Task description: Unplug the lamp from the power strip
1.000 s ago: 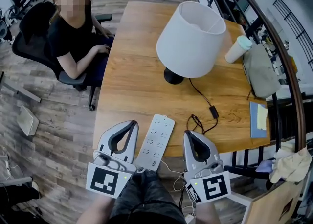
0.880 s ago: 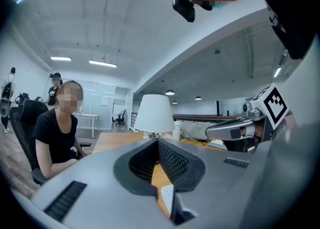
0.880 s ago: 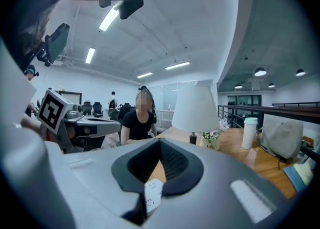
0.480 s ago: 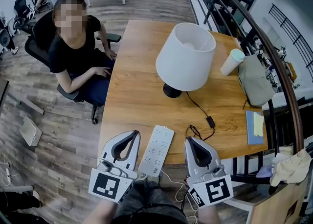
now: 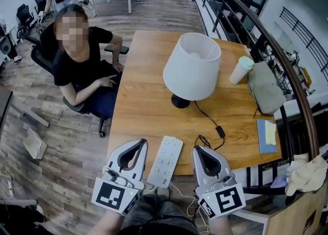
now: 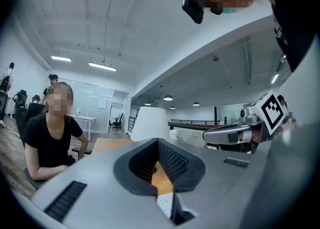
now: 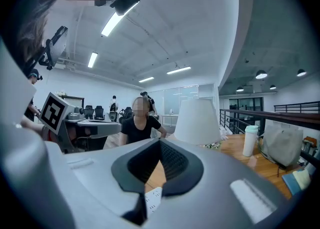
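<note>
A lamp (image 5: 192,67) with a white shade stands mid-table on a black base (image 5: 180,101). Its black cord (image 5: 207,113) runs past an inline switch (image 5: 220,132) to a loose coil (image 5: 204,140) by the table's near edge. The white power strip (image 5: 165,161) lies lengthwise at that edge, and no plug shows on its sockets. My left gripper (image 5: 139,142) hangs just left of the strip, my right gripper (image 5: 197,150) just right of it, near the coil. Both are shut and hold nothing. The strip (image 6: 165,204) (image 7: 152,198) shows through each gripper's opening.
A person in black (image 5: 79,70) sits on an office chair at the table's left side. A white cup (image 5: 241,70), a grey bag (image 5: 265,87) and a blue notebook (image 5: 268,134) lie along the right side, beside a dark railing (image 5: 287,70).
Both grippers have risen a little at the near edge and stay shut. The head view has pulled back, so the lamp and table sit lower in the frame.
</note>
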The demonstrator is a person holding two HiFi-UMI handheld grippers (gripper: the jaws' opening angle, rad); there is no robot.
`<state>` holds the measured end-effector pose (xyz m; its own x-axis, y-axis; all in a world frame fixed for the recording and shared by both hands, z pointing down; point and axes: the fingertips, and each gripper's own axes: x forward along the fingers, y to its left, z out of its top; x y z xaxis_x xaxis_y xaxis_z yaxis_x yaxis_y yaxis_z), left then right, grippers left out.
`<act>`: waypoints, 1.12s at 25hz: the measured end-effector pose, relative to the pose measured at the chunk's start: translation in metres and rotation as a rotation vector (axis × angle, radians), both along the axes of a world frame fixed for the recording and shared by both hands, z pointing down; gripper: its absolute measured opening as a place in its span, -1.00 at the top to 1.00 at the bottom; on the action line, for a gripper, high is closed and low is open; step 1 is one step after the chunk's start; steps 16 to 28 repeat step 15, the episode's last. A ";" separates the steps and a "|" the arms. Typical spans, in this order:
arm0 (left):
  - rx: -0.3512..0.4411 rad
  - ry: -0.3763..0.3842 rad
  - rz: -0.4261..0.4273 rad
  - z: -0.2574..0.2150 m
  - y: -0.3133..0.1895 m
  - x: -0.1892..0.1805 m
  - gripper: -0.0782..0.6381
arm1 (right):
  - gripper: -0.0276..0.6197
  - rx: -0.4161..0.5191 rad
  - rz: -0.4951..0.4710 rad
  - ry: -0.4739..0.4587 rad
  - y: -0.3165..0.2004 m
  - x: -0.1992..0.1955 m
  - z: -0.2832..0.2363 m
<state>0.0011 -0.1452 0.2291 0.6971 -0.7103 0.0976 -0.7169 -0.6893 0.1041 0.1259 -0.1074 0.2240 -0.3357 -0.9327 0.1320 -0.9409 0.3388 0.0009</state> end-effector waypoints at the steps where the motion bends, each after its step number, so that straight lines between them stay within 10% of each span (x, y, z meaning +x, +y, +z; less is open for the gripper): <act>1: 0.006 0.001 0.002 -0.003 0.000 0.000 0.79 | 0.89 0.001 -0.003 0.000 -0.001 -0.001 -0.001; 28: 0.011 0.037 0.011 -0.012 0.008 -0.005 0.79 | 0.89 0.014 -0.003 0.014 0.011 -0.009 -0.012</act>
